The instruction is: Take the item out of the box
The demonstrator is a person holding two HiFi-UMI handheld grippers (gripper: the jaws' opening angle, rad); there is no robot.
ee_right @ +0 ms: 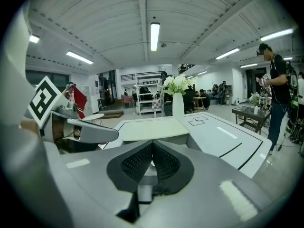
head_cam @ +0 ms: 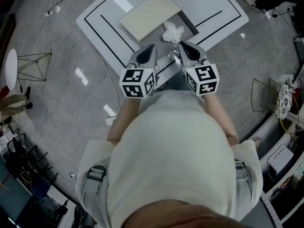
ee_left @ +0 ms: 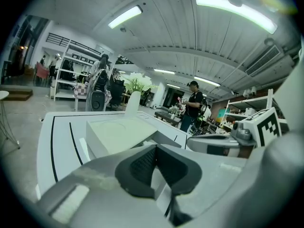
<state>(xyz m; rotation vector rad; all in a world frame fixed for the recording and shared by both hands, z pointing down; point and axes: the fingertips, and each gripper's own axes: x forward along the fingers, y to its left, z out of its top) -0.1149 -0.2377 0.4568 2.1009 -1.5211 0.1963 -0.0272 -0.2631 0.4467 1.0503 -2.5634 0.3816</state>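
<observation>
- Grey floor (head_cam: 71,94) lies around a white table (head_cam: 223,8) marked with black lines; shelves and a standing person (ee_left: 194,103) are at the back of the room.
- On the table lies a flat cream box (head_cam: 149,15) with its top closed, so the item inside cannot be seen.
- Just beside the box, on the near right corner, stands a white vase with white flowers (ee_right: 177,103).
- The person with the grippers stands at the table edge, both arms forward.
- The left gripper (head_cam: 151,47) has its jaws pressed together with nothing between them; it points at the box but is apart from it.
- The right gripper (head_cam: 181,44) is also closed and empty, close beside the left one, near the vase and not touching the box.
</observation>
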